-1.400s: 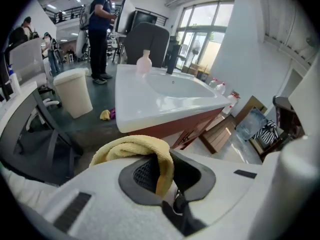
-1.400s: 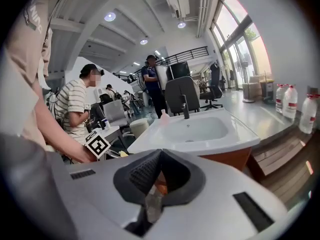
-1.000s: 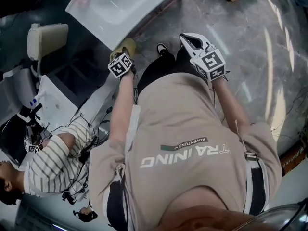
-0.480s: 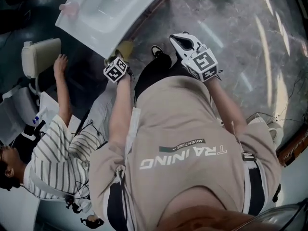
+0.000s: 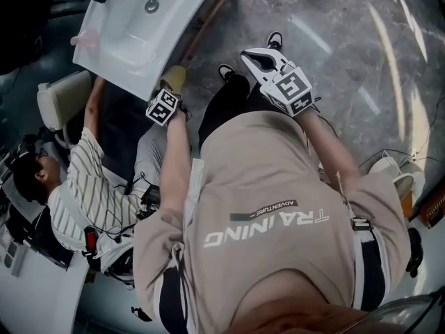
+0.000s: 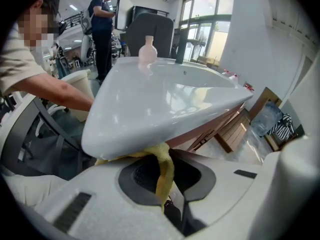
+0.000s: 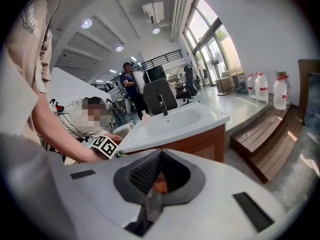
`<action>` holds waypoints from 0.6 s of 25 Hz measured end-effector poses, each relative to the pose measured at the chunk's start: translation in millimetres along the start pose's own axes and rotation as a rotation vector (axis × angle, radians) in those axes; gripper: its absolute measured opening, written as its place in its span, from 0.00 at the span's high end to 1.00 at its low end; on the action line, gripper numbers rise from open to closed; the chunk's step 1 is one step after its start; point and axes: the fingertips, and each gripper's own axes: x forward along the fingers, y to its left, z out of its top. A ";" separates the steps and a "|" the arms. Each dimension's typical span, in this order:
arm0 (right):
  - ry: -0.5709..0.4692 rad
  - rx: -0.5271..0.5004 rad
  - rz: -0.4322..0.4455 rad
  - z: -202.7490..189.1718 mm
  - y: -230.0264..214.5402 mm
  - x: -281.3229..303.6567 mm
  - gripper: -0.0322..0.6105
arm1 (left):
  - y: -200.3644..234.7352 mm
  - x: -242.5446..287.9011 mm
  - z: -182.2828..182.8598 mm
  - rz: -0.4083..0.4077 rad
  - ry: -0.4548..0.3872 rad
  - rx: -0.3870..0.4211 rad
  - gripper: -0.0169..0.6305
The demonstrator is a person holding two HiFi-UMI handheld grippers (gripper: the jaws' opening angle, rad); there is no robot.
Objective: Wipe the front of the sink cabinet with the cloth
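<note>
My left claw point(image 6: 167, 184) pinches the yellow cloth point(image 6: 165, 166) just under the white rim of the sink point(image 6: 150, 109), at the top of the wooden cabinet point(image 6: 210, 134). I cannot tell if the cloth already touches the wood. My right claw point(image 7: 152, 184) is pressed together on nothing, well apart. I would press the cloth flat, wipe downward in overlapping strokes, keep the grip firm, and mind the seated person point(image 5: 90, 186) nearby.
</note>
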 end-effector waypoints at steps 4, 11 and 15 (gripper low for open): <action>0.013 0.014 0.003 -6.3 -33.7 -11.6 0.93 | -22.1 6.3 5.2 0.015 -0.004 -0.022 0.91; 0.039 0.011 0.005 -13.8 -73.3 -19.0 0.93 | -61.7 21.8 15.3 -0.004 -0.026 0.000 0.91; 0.034 0.024 0.008 -6.2 -84.2 -20.3 0.93 | -77.3 27.2 22.1 -0.003 -0.034 -0.010 0.91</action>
